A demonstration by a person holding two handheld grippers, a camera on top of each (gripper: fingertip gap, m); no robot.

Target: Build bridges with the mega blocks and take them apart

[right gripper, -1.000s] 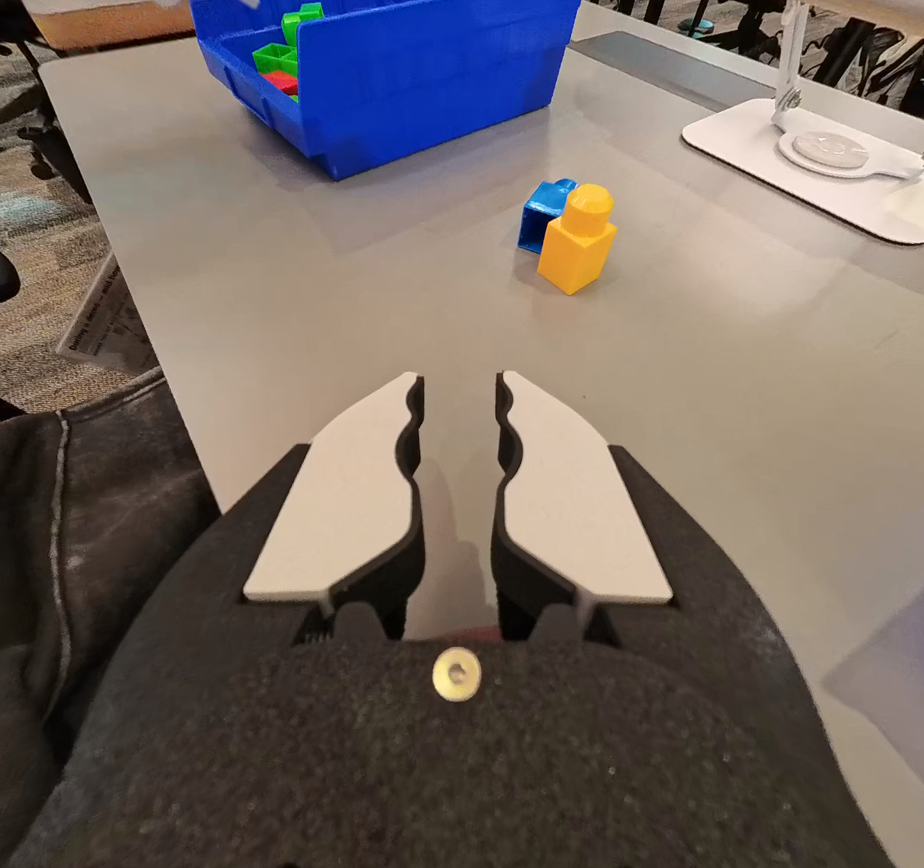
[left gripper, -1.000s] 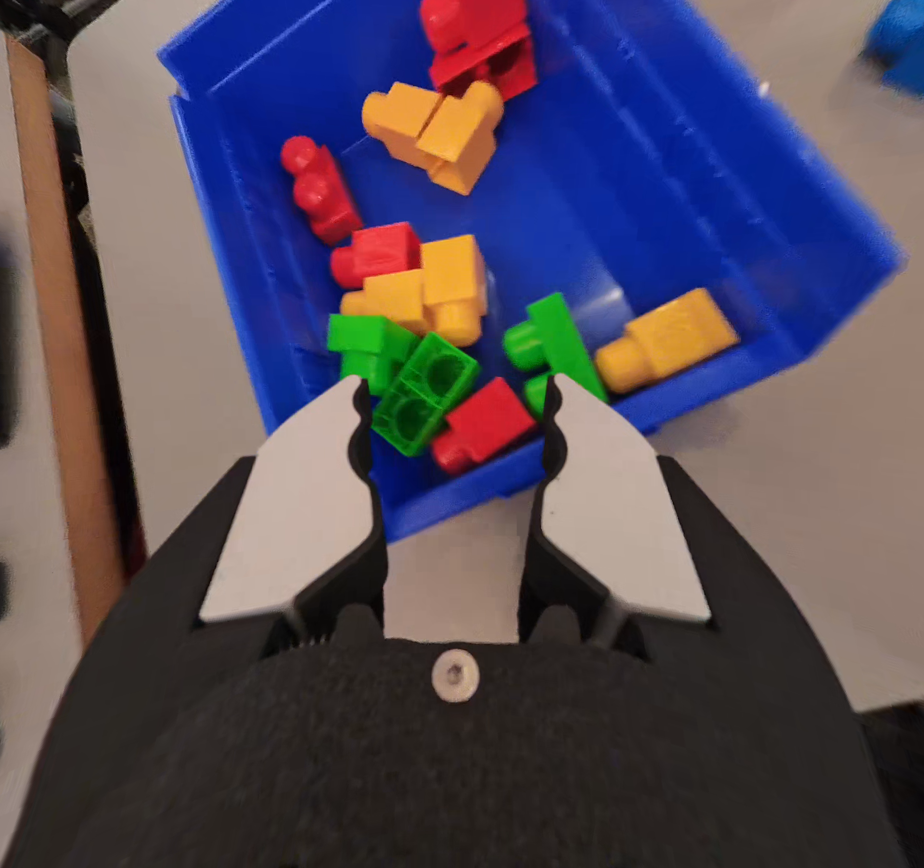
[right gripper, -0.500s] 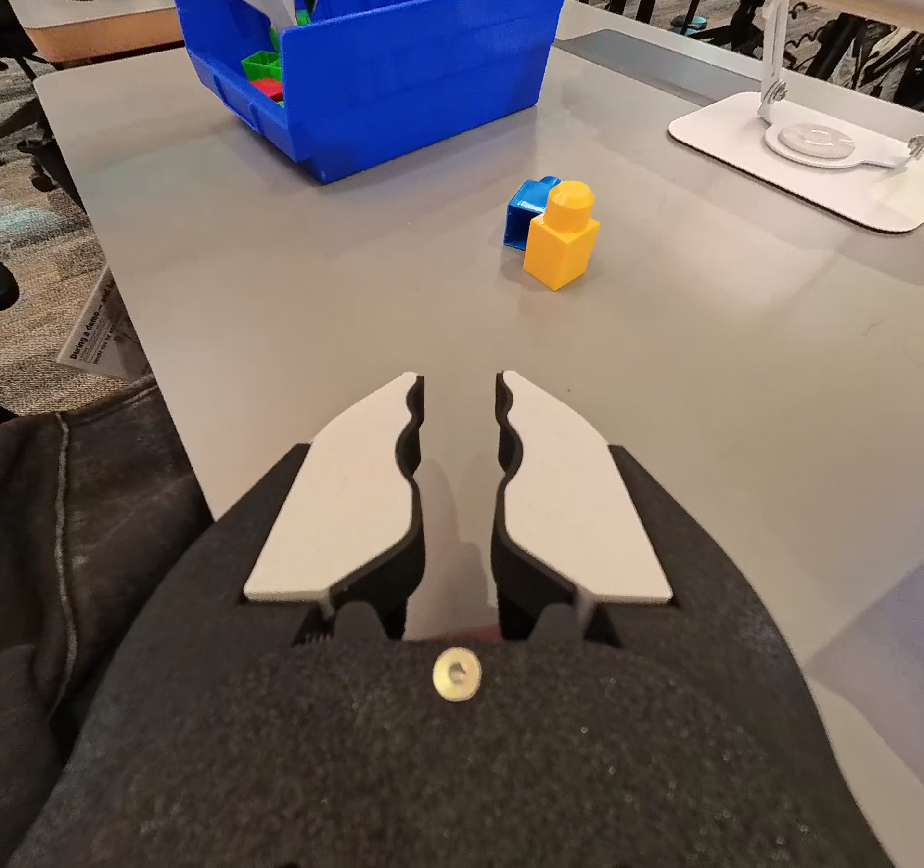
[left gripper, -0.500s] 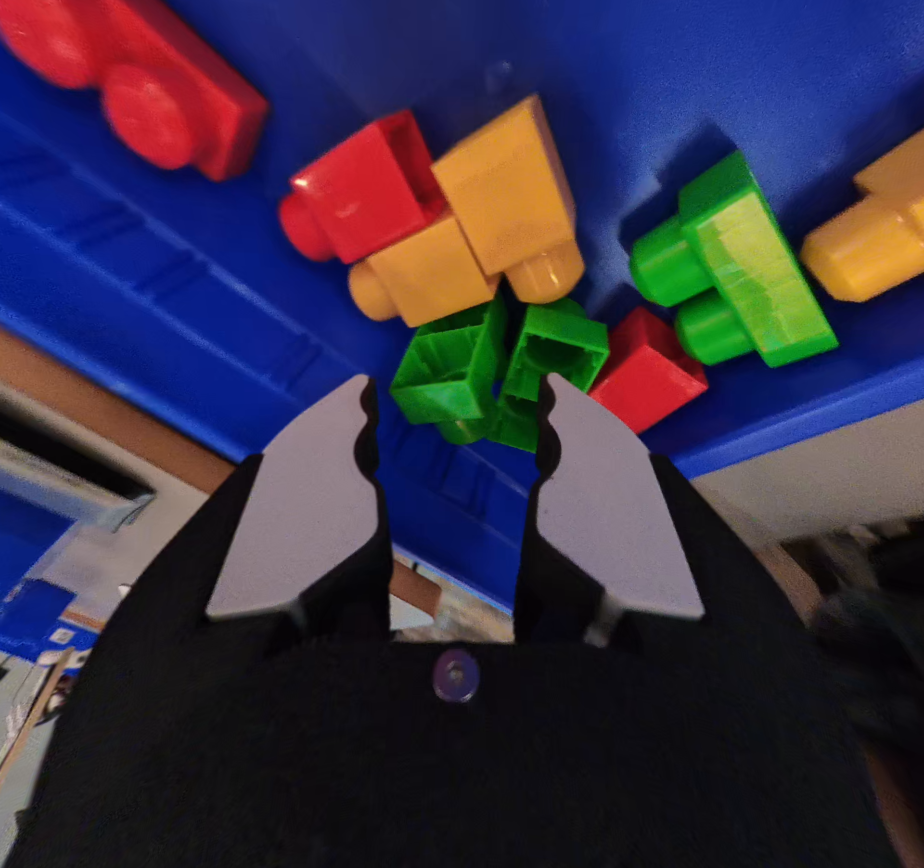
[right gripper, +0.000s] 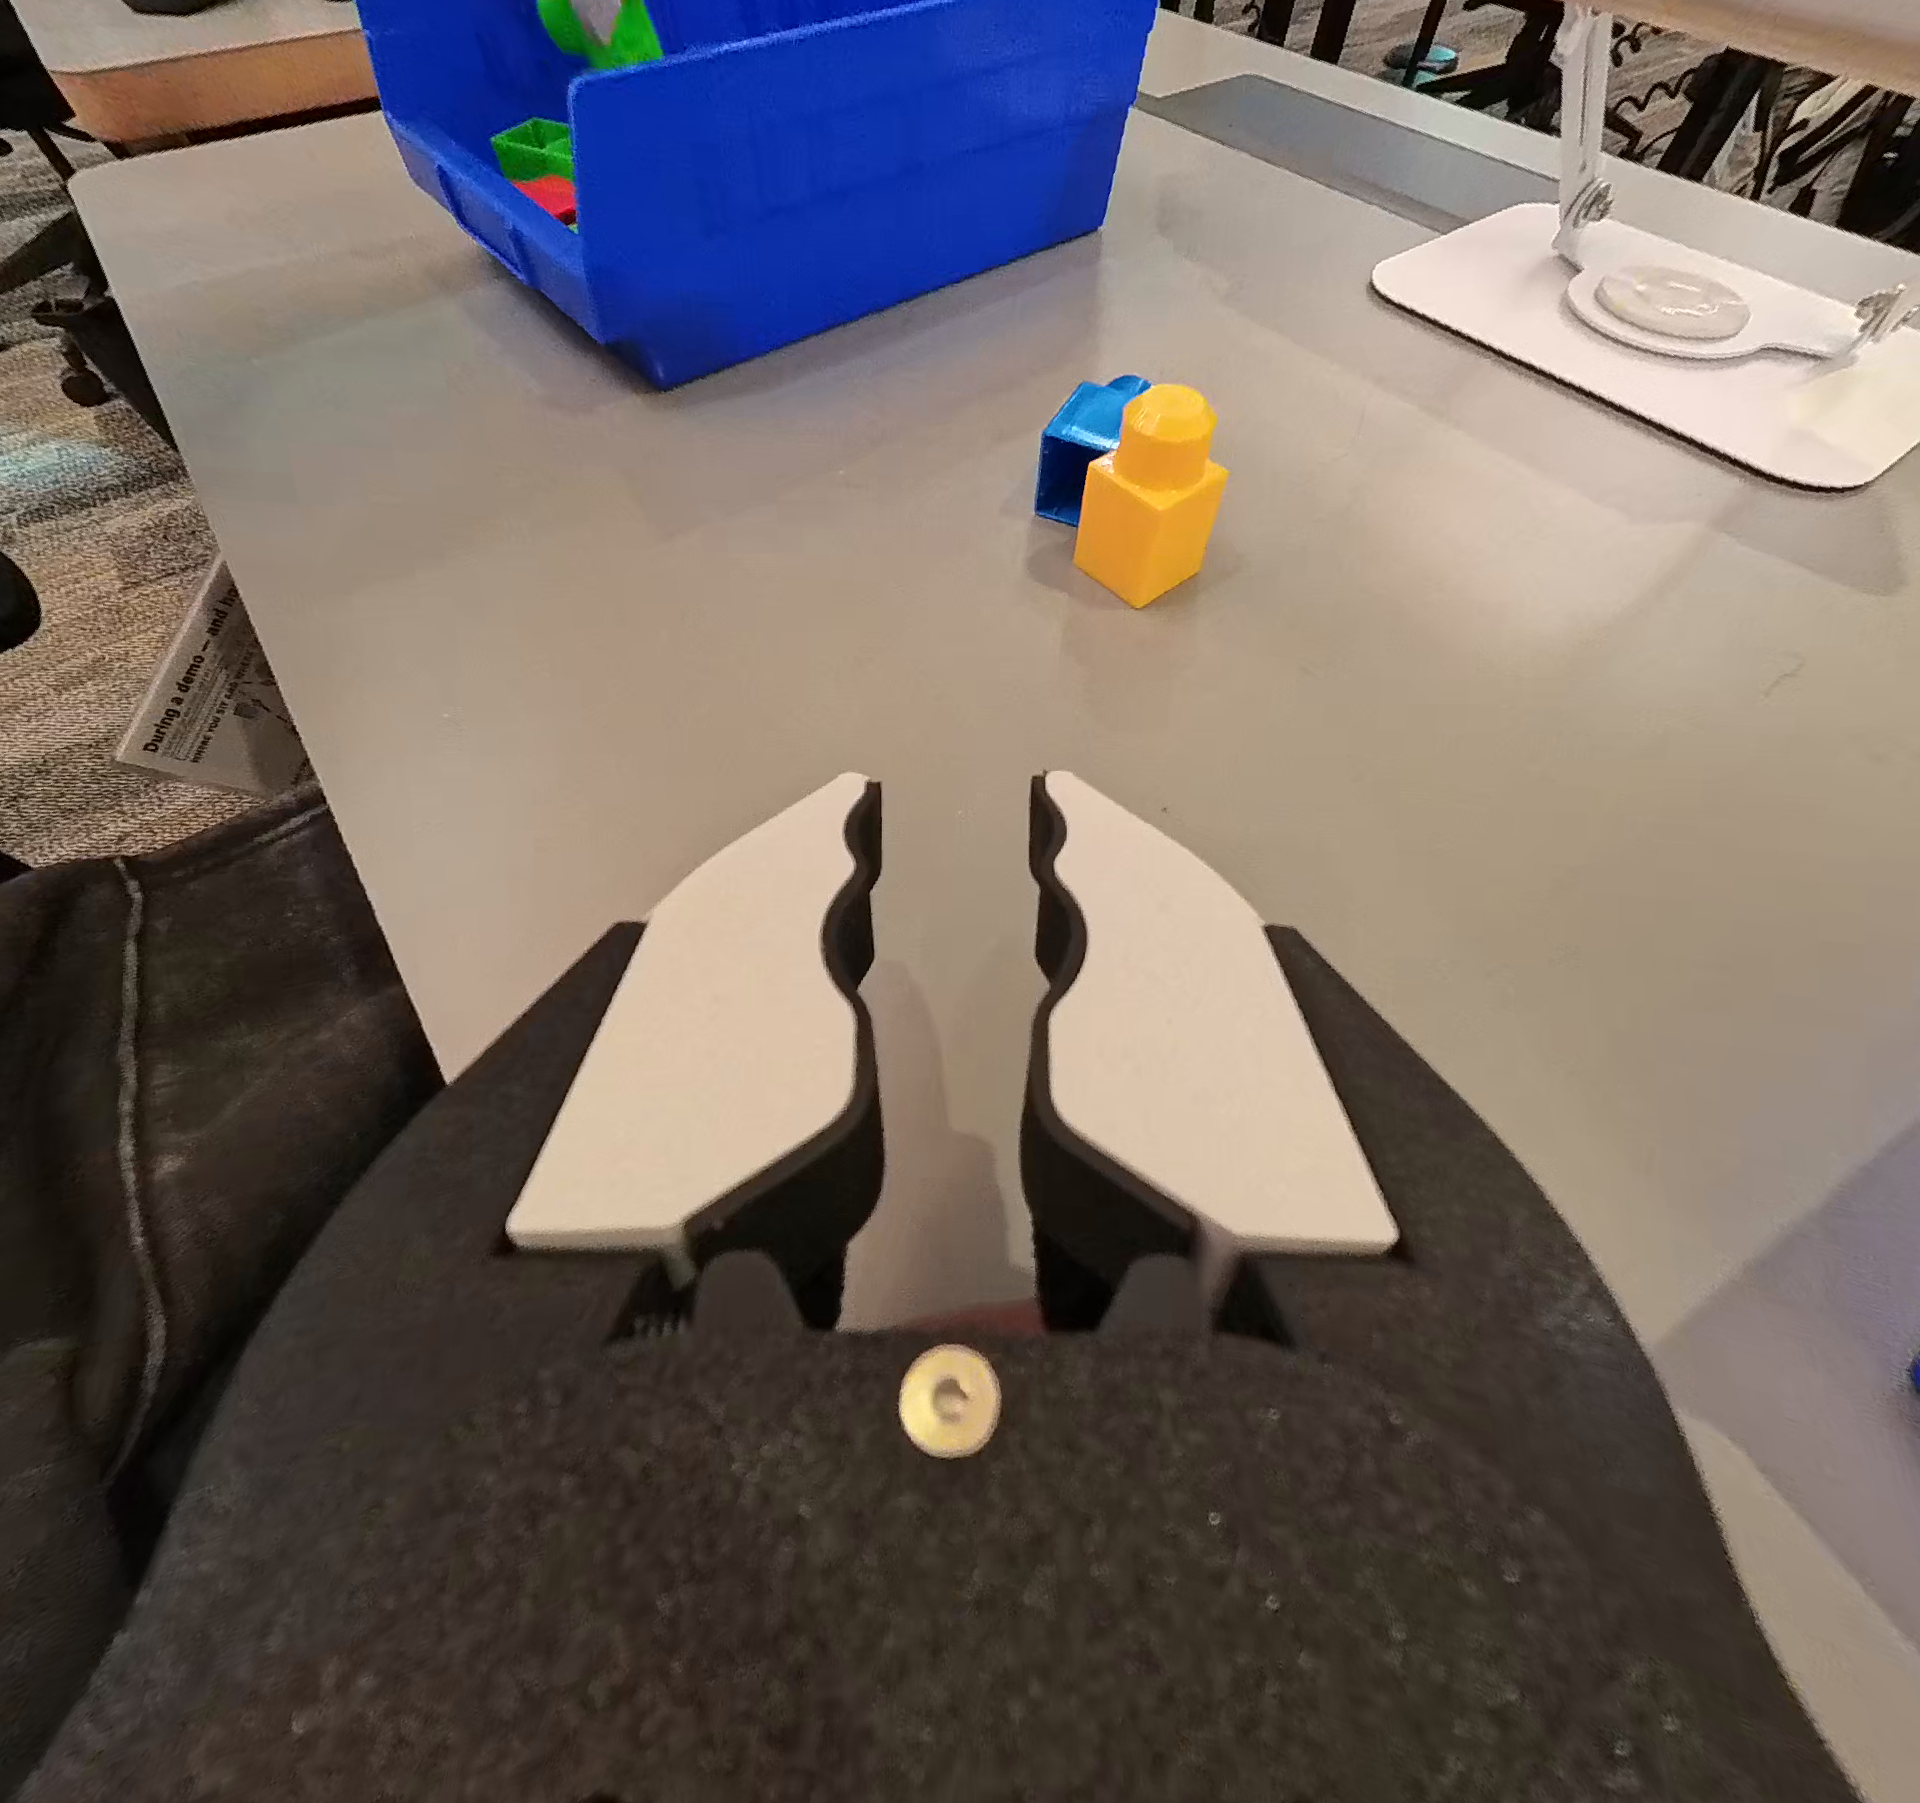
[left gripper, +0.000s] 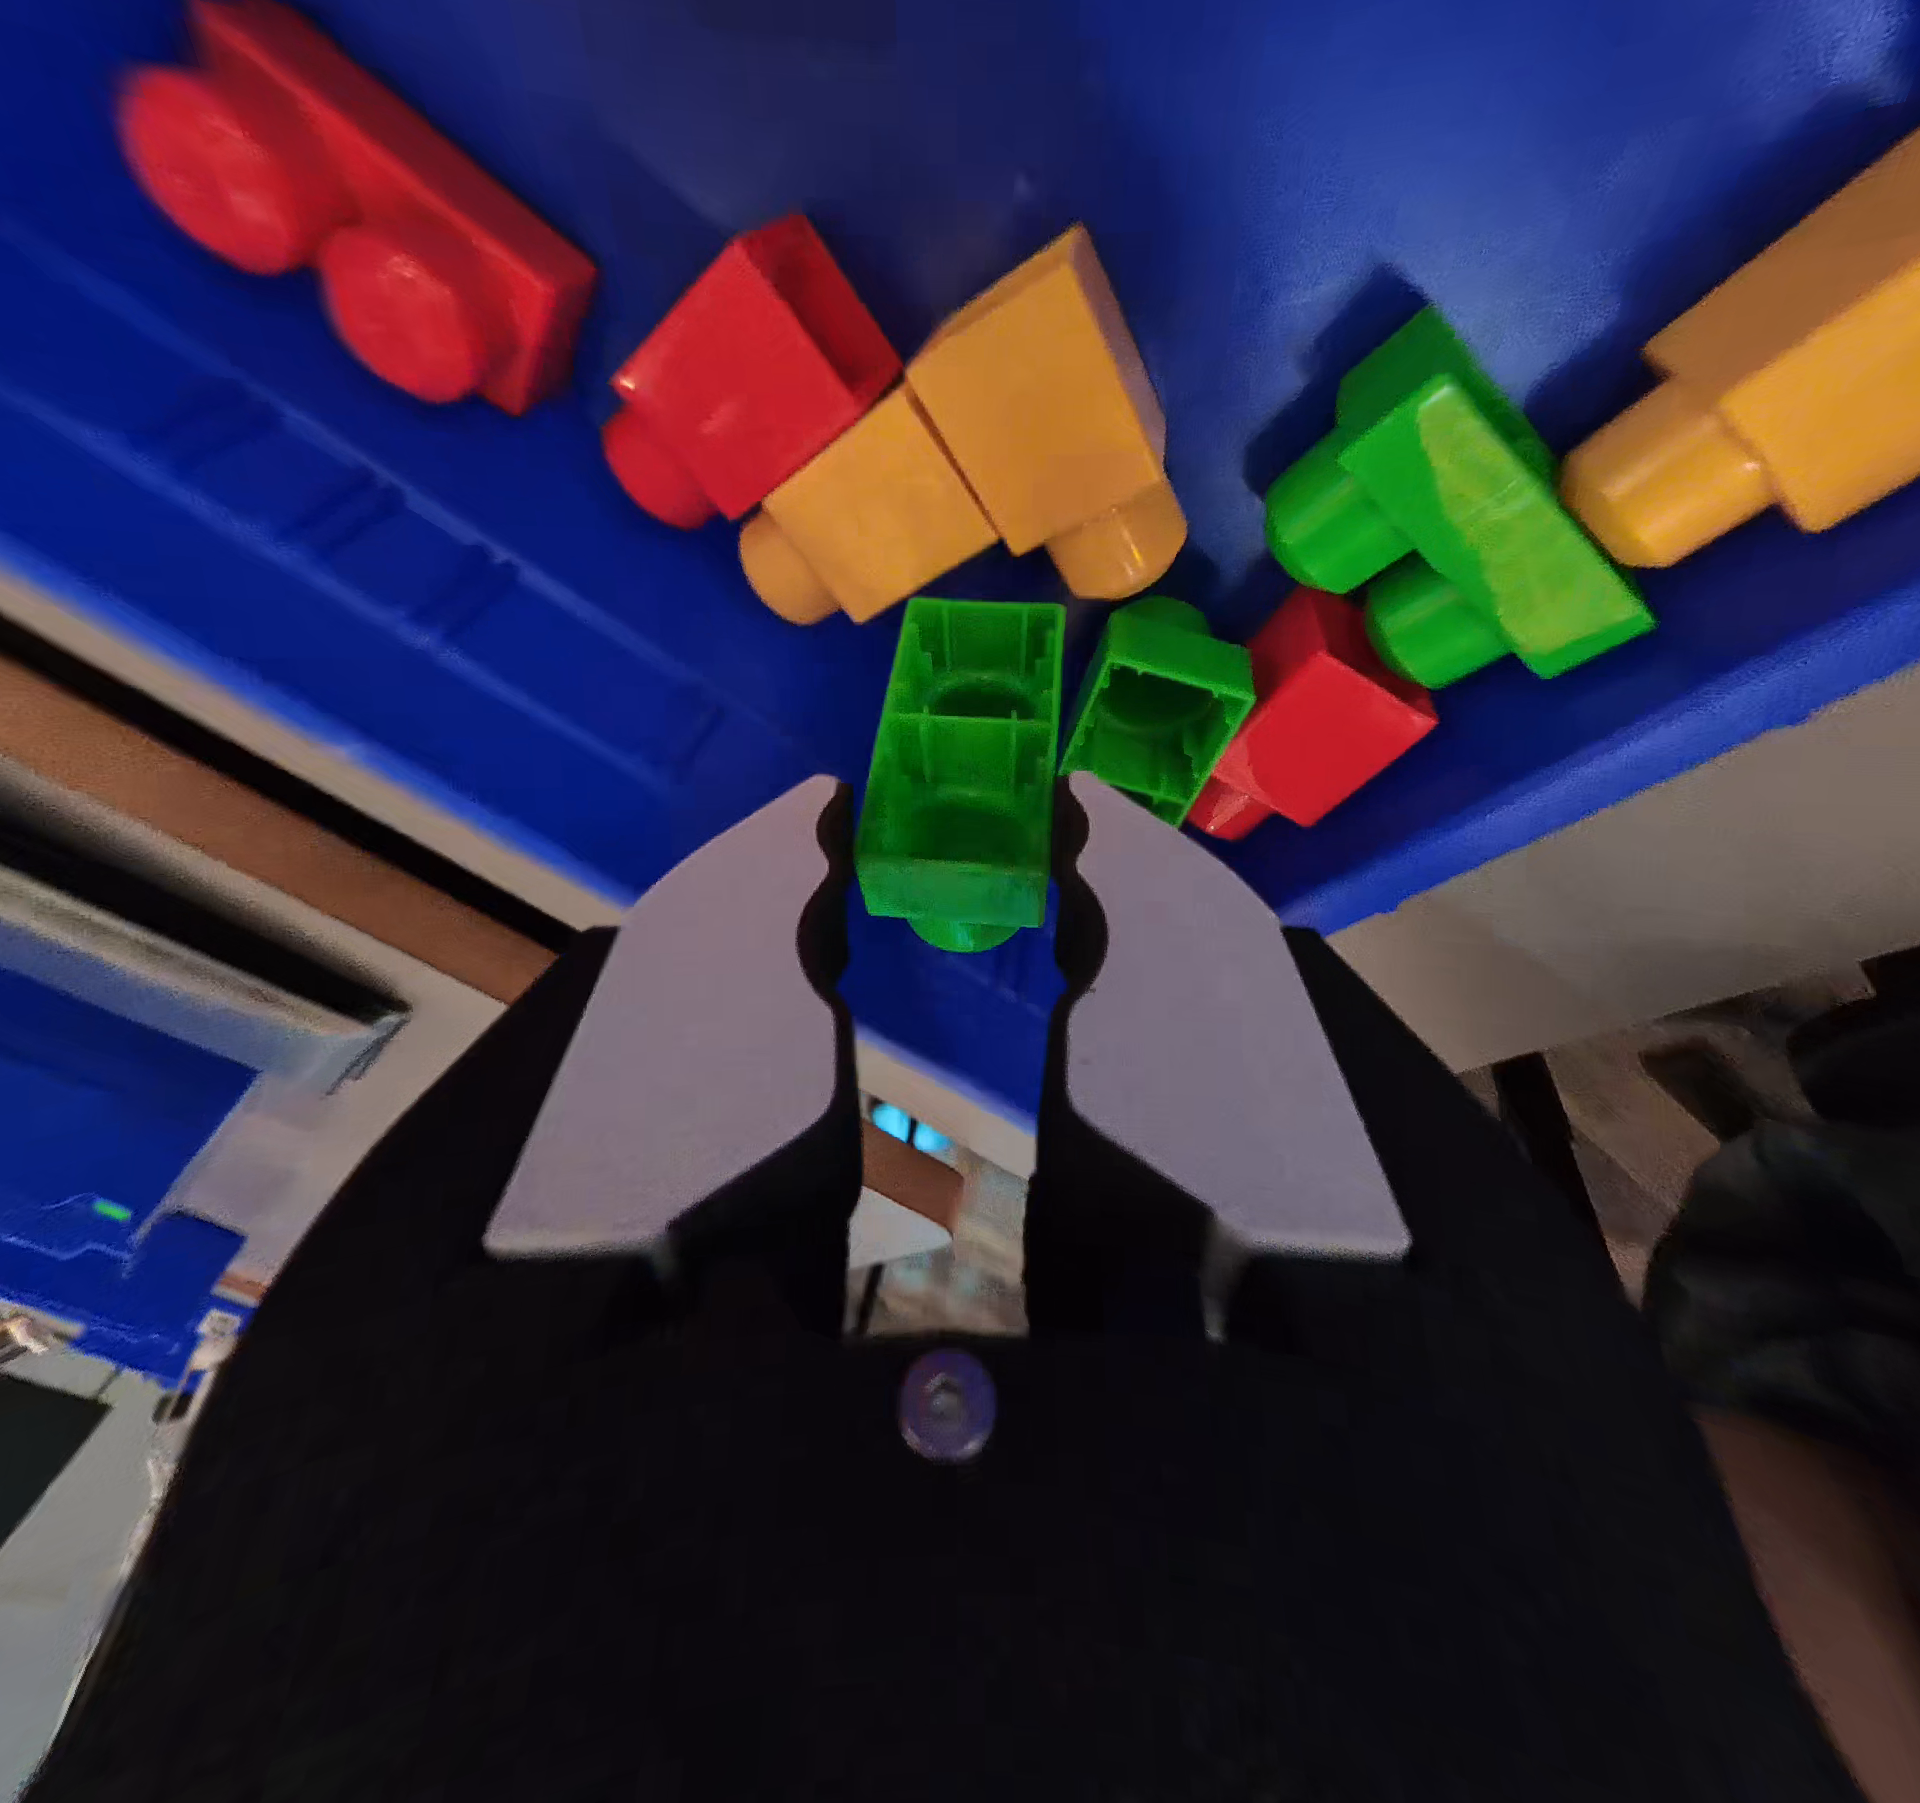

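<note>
Here, left claw [left gripper: 951, 818] clamped on green two-stud block [left gripper: 961, 766], frame centre, above blue bin [left gripper: 1455, 39]; right claw [right gripper: 956, 808] parted, empty, over desk [right gripper: 623, 610].

— What colours are in the bin [left gripper: 1195, 91]?
— The bin is blue, holding red, yellow and green blocks; the held block [left gripper: 961, 766] is green.
— On the grey counter [right gripper: 623, 610]?
— A yellow block [right gripper: 1148, 501] and a blue block [right gripper: 1075, 444].
</note>
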